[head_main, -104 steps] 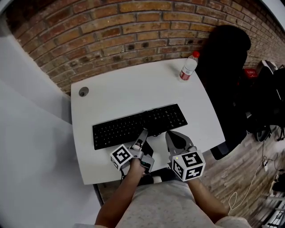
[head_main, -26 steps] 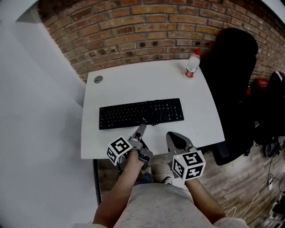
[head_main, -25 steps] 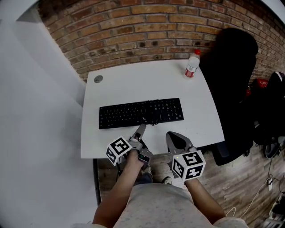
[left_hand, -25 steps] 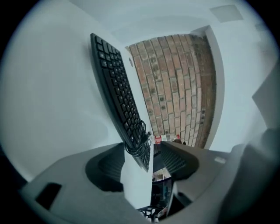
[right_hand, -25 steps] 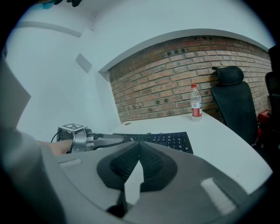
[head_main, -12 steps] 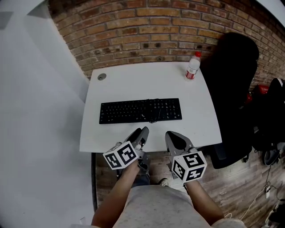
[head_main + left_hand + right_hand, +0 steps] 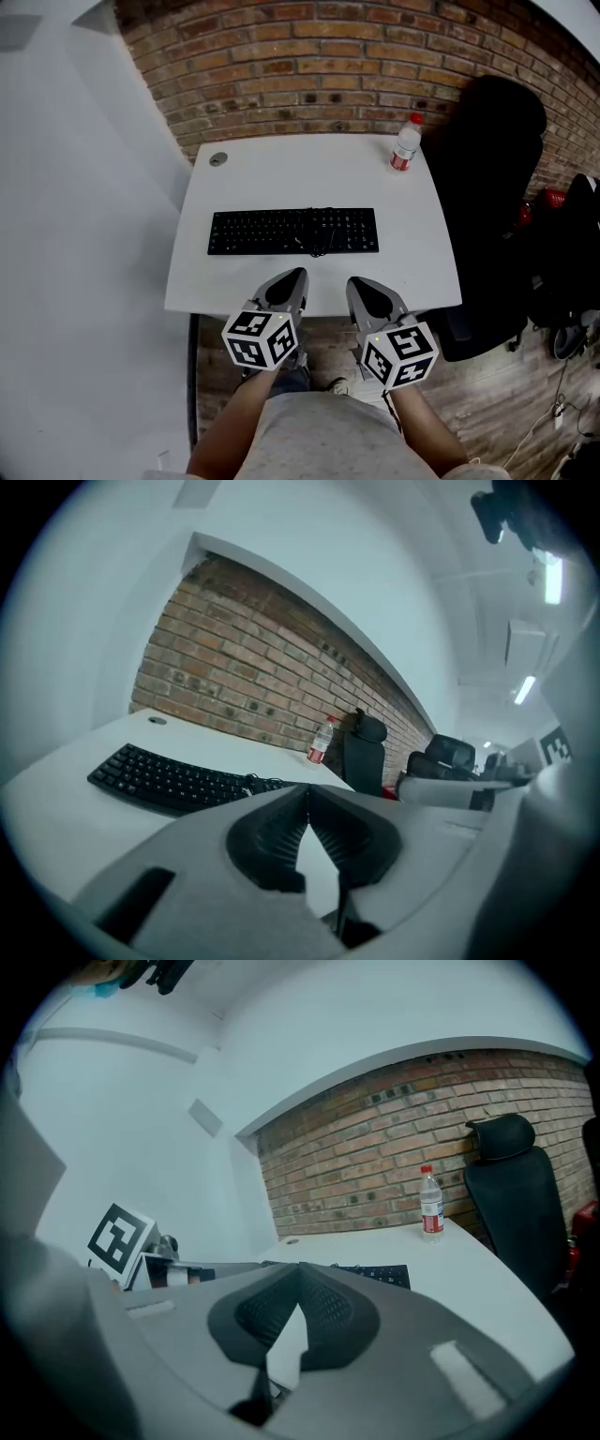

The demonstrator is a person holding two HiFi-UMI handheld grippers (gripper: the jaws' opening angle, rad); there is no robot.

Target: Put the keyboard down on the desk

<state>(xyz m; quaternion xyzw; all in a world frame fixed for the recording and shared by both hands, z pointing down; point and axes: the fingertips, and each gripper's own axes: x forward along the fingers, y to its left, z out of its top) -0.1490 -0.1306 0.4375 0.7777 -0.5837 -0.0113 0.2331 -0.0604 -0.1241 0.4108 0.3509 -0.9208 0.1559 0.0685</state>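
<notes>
A black keyboard [image 7: 292, 231] lies flat across the middle of the white desk [image 7: 281, 178], its cable bunched at the front edge. It also shows in the left gripper view as the keyboard [image 7: 164, 778] and, partly, in the right gripper view as the keyboard [image 7: 375, 1274]. My left gripper [image 7: 298, 276] hangs over the desk's near edge, shut with nothing in it. Beside it my right gripper [image 7: 352, 284] is shut and empty too. Both are clear of the keyboard, nearer to me.
A plastic water bottle [image 7: 404, 142] with a red cap stands at the desk's far right corner. A round grommet [image 7: 218, 159] sits at the far left. A black office chair [image 7: 487, 187] stands right of the desk. A brick wall [image 7: 309, 56] runs behind it.
My left gripper has drawn back from the keyboard toward me, turned level beside the right one, and its jaws have closed. The keyboard stays flat on the desk.
</notes>
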